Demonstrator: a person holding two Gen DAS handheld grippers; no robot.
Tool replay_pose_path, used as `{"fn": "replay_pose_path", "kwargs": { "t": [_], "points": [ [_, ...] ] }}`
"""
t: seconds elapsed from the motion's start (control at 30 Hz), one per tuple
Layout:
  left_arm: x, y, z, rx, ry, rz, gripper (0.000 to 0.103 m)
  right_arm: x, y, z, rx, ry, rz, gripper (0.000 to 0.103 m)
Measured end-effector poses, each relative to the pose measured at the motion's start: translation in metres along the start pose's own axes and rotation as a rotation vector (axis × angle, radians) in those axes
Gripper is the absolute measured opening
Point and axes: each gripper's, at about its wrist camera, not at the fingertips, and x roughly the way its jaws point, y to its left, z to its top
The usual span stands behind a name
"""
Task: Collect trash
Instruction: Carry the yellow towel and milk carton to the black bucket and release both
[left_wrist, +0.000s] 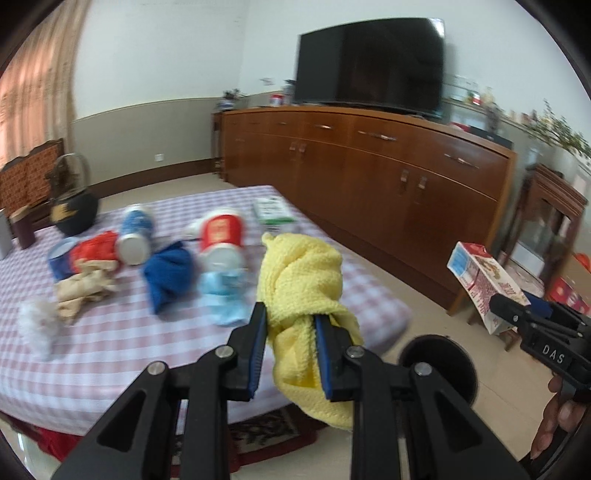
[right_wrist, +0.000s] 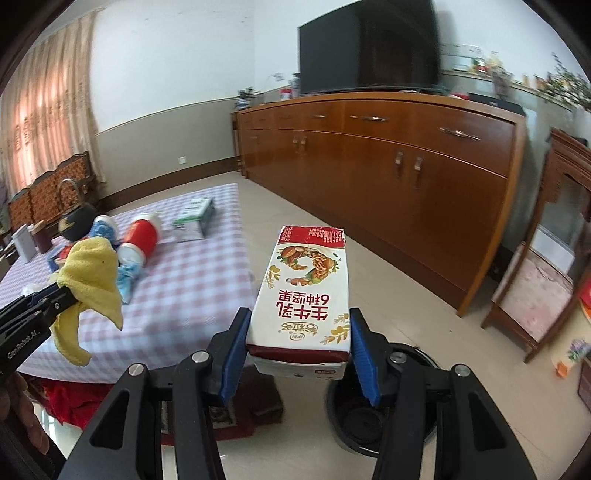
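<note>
My left gripper (left_wrist: 290, 314) is shut on a yellow cloth (left_wrist: 303, 280) and holds it above the right edge of the checked table (left_wrist: 110, 332); the cloth also shows in the right wrist view (right_wrist: 92, 277). My right gripper (right_wrist: 299, 325) is shut on a red-and-white milk carton (right_wrist: 306, 288), held over the floor above a black trash bin (right_wrist: 369, 417). The carton also shows in the left wrist view (left_wrist: 484, 280), with the bin (left_wrist: 439, 369) below. On the table lie a red cup (left_wrist: 221, 236), a blue cup (left_wrist: 135, 236), a blue cloth (left_wrist: 168, 277), crumpled paper (left_wrist: 81, 291) and a green-white box (left_wrist: 273, 210).
A black kettle (left_wrist: 74, 210) and a small dark jar (left_wrist: 24, 229) stand at the table's far left. A long wooden sideboard (right_wrist: 388, 166) with a TV (right_wrist: 365, 48) runs along the wall. A wooden stand (right_wrist: 535, 277) is at the right.
</note>
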Motion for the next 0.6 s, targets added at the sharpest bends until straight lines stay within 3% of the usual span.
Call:
{"fn": "replay_pose_path", "kwargs": {
  "t": [0.3, 0.6],
  "points": [
    [0.019, -0.066, -0.008, 0.091, 0.058, -0.132, 0.026, -0.019, -0.06, -0.023, 0.065, 0.022, -0.092, 0.054],
    [0.048, -0.134, -0.024, 0.179, 0.134, -0.243, 0.026, -0.017, -0.115, -0.05, 0.097, 0.066, -0.126, 0.054]
  ]
}}
